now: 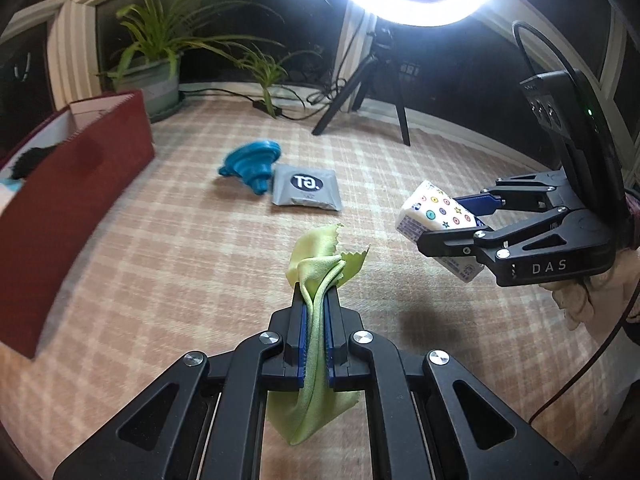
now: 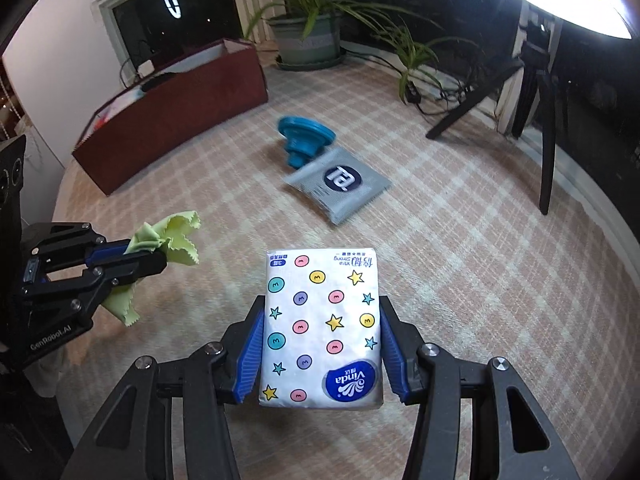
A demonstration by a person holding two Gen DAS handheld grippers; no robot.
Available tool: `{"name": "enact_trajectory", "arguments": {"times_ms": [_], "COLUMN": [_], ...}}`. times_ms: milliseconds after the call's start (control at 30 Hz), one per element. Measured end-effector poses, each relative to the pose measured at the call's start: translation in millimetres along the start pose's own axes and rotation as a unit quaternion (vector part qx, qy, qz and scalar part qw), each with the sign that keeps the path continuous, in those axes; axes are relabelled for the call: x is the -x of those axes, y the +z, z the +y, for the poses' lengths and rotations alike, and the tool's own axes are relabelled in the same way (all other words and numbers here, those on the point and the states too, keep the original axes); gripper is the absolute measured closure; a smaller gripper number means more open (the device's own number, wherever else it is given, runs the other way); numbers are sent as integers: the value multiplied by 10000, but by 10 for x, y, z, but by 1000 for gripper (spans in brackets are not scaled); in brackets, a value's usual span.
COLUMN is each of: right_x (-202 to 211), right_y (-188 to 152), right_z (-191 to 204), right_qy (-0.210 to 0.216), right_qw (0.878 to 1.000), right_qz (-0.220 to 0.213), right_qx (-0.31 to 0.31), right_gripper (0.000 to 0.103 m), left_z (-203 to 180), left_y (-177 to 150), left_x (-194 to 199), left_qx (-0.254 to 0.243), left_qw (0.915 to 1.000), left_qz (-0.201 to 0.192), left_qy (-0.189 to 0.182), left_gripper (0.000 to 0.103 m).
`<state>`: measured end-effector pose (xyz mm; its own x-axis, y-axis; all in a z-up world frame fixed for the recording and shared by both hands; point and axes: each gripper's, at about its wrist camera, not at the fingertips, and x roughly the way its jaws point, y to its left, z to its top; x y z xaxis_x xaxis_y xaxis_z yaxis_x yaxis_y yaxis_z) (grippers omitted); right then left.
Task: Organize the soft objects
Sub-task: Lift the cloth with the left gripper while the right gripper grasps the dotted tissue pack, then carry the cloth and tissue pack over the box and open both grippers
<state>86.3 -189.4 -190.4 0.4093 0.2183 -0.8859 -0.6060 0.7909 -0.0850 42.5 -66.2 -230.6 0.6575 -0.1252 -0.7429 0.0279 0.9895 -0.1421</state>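
Red box (image 2: 168,120): far ahead-left of my fingers. Tissue pack (image 2: 320,328): clamped between my right gripper's (image 2: 320,344) fingers, above the table (image 2: 460,280). Green cloth (image 1: 316,280): pinched in my tightly closed left gripper (image 1: 316,300), off the table.

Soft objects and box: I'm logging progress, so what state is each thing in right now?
Green cloth: bunched, clamped in left gripper.
Tissue pack: held by right gripper.
Grey pouch: lying flat on the cloth-covered surface.
Blue funnel: tipped over, touching pouch.
Red box: open.
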Motion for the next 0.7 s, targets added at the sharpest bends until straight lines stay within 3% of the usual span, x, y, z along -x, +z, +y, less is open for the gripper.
{"name": "enact_trajectory", "arguments": {"times_ms": [300, 700], "right_x": [280, 285], "right_y": [266, 1044], "right_z": [461, 1075], "right_qy": [80, 135], "right_qw": [9990, 9967], "right_qz": [-343, -691], "right_qx": [275, 415], "right_gripper": [55, 55], "left_z": [265, 1193], "left_y": [164, 472], "left_x": [526, 1083], "left_qx": [-9, 333], "left_qw": [9996, 9979], "left_qz": [-286, -476], "left_qy": [46, 291], "left_gripper": [97, 97]}}
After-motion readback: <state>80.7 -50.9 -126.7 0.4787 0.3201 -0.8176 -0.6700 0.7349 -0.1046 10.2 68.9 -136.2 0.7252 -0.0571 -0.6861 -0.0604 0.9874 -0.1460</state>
